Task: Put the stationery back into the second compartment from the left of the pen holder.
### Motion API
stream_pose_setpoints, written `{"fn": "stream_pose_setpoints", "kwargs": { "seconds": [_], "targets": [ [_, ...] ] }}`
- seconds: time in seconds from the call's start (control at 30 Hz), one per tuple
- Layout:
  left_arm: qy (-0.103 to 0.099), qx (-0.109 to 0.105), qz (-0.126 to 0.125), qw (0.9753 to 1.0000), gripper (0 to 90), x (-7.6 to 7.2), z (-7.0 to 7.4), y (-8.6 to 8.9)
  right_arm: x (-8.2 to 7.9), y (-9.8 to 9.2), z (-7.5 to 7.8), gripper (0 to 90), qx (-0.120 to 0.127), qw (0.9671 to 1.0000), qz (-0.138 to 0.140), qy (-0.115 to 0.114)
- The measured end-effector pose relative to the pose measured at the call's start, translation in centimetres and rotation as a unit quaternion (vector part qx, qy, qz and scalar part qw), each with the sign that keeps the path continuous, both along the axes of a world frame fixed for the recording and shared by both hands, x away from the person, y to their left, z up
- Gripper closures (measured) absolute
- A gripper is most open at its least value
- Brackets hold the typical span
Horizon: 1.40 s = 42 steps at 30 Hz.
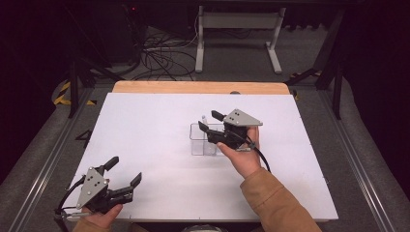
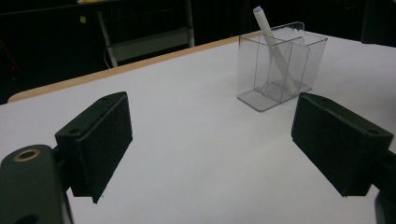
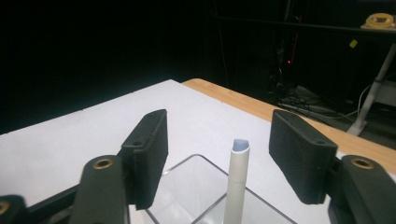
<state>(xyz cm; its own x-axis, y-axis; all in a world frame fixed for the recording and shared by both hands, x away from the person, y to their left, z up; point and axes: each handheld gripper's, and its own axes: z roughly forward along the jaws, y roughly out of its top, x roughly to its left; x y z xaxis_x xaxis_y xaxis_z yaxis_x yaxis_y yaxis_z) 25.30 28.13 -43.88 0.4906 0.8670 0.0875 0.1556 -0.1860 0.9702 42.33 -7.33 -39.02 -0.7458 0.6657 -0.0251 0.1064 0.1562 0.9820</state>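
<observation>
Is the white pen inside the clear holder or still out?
Inside: the white pen leans in the clear holder, its tip above the rim.

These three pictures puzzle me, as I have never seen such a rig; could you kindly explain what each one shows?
A person holds a hand-held black two-jaw tool in each hand. The high view looks down on a white table. The other two pictures come from cameras riding on each tool, looking along its jaws. On the table stands a clear plastic box with compartments, with a white pen-like stick leaning inside it. The right claw hovers open above the stick, jaws on either side, not touching. The left claw is open near the table's front edge, holding nothing.
</observation>
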Motion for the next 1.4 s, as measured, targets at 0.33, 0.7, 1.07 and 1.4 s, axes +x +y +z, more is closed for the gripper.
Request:
{"fn": "stream_pose_setpoints", "kwargs": {
  "seconds": [0.33,0.7,1.07,1.4],
  "targets": [
    [0.003,-0.001,0.001,1.0000,13.2,0.0,0.0,0.0,-1.5,-0.5,2.4,31.6,-0.006,0.9996,0.016,-0.021],
    [0.002,-0.003,0.001,1.0000,13.2,0.0,0.0,0.0,-1.8,-1.1,3.1,29.1,-0.007,0.9996,0.017,-0.022],
    [0.003,-0.001,0.000,1.0000,13.2,0.1,0.0,0.0,-2.8,-3.4,4.1,27.1,-0.011,0.9995,0.022,-0.020],
    [0.004,0.000,0.000,1.0000,13.1,0.2,0.0,-0.1,-4.4,-7.4,3.8,26.4,-0.018,0.9996,0.013,-0.018]
  ]
}}
